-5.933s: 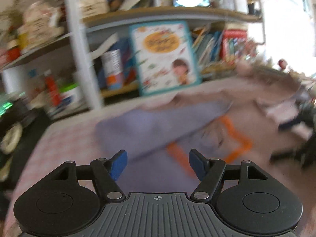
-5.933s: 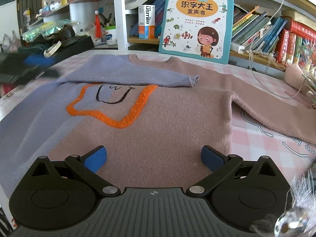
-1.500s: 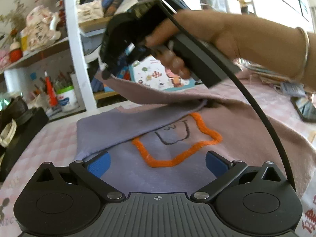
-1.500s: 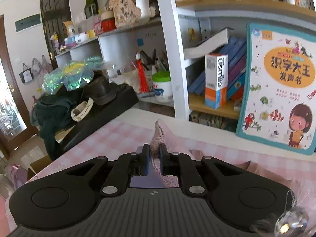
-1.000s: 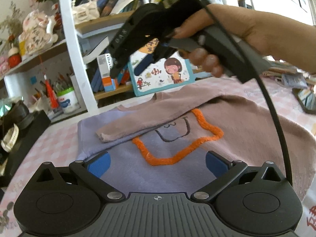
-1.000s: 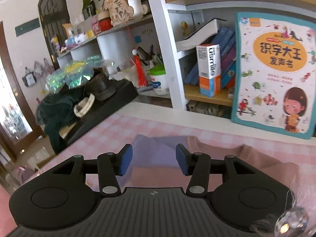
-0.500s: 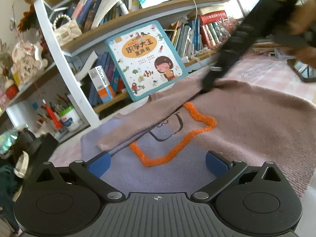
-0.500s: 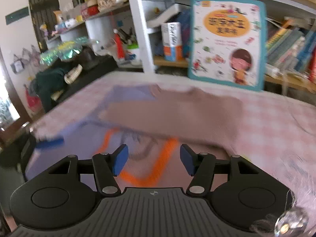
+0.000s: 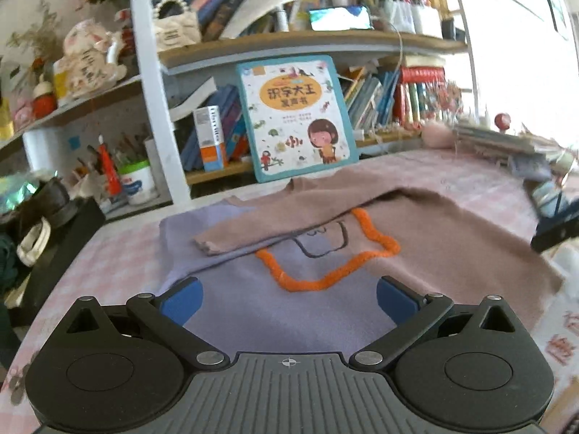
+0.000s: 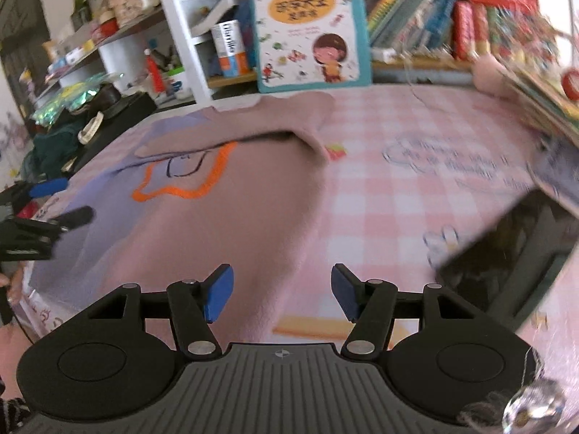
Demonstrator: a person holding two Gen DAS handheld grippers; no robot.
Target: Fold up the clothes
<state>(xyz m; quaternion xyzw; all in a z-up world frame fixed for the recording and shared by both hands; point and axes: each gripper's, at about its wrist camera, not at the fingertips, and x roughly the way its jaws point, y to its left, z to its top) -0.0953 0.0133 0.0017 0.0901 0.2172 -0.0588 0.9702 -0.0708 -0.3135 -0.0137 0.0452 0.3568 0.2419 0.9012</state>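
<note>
A sweater (image 9: 434,238), half lilac and half dusty pink with an orange star outline (image 9: 325,256), lies flat on the pink checked table. Its pink sleeve (image 9: 275,224) is folded across the chest over the lilac one. My left gripper (image 9: 287,296) is open and empty just above the lilac hem. My right gripper (image 10: 278,296) is open and empty over the sweater's pink right hem corner (image 10: 224,224). The right gripper also shows at the right edge of the left wrist view (image 9: 557,224), and the left gripper at the left edge of the right wrist view (image 10: 54,202).
A shelf with books stands behind the table; a children's book (image 9: 296,119) leans against it. A stack of books (image 10: 542,83) lies at the far right. A dark object (image 10: 506,253) lies on the cloth (image 10: 416,188) right of the sweater. A black box (image 9: 54,238) sits left.
The right gripper laid the pink sleeve across the chest, let go, opened and pulled back to the sweater's right hem. The left gripper stayed open over the lilac hem.
</note>
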